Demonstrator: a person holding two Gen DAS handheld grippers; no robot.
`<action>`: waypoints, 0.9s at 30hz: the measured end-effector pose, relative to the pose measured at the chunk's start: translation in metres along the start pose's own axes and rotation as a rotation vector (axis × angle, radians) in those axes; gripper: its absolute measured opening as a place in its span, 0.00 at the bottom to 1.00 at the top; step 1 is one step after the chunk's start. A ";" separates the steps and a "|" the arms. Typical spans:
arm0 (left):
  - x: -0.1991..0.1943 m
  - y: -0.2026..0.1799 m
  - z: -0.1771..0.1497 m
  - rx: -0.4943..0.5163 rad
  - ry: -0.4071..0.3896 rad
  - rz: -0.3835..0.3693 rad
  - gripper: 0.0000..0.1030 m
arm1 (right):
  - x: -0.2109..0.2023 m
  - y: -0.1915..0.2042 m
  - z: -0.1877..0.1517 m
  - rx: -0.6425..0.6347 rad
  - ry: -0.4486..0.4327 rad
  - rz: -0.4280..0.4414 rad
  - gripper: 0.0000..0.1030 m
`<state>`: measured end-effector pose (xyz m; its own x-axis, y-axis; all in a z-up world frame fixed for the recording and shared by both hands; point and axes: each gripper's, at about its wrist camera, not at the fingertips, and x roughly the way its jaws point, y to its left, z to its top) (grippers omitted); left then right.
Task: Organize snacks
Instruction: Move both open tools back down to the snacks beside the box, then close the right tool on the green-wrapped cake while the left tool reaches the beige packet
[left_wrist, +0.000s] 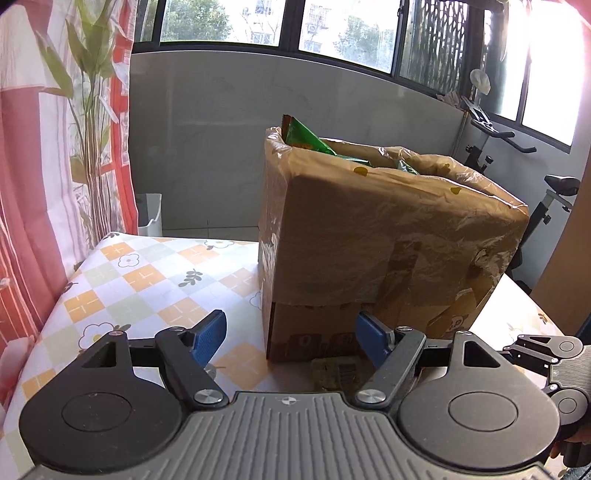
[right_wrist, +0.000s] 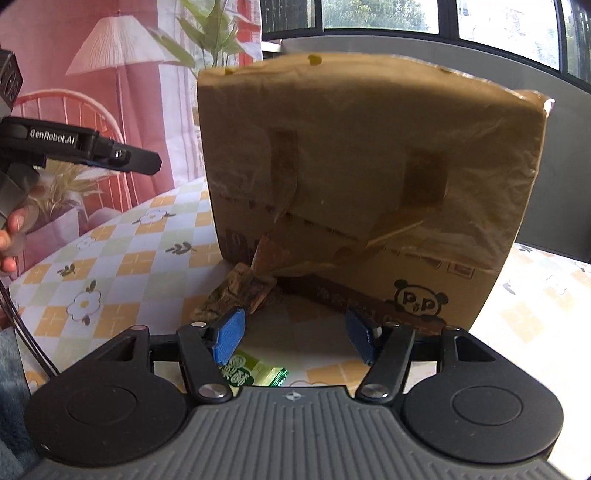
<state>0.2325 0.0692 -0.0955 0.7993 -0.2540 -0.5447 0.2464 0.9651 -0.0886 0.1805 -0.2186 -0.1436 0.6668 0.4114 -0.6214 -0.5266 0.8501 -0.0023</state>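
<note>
A tall cardboard box (left_wrist: 388, 236) lined with a plastic bag stands on the table; green snack bags (left_wrist: 306, 138) stick out of its top. The box fills the right wrist view (right_wrist: 369, 177). My left gripper (left_wrist: 291, 336) is open and empty, low in front of the box's near corner. A brownish snack packet (left_wrist: 334, 373) lies on the table between its fingers. My right gripper (right_wrist: 295, 332) is open and empty, just in front of the box. A brown snack packet (right_wrist: 236, 291) lies at the box's base and a green packet (right_wrist: 255, 373) lies under the left finger.
The table has a checked flower-pattern cloth (left_wrist: 147, 280). A curtain (left_wrist: 55, 147) hangs at the left. An exercise bike (left_wrist: 517, 166) stands behind the box at the right. The left gripper's body (right_wrist: 74, 147) and the hand holding it show at the left of the right wrist view.
</note>
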 end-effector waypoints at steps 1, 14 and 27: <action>0.002 0.001 -0.003 -0.002 0.010 0.002 0.79 | 0.000 0.000 0.000 0.000 0.000 0.000 0.65; 0.012 0.003 -0.030 0.004 0.063 0.023 0.93 | 0.040 0.030 -0.011 -0.225 0.139 0.079 0.79; 0.022 -0.006 -0.042 0.018 0.088 0.051 0.97 | 0.046 0.015 -0.015 -0.082 0.122 0.159 0.45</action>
<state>0.2259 0.0600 -0.1417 0.7597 -0.1977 -0.6195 0.2172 0.9751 -0.0448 0.1954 -0.1924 -0.1841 0.5052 0.4912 -0.7095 -0.6646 0.7459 0.0432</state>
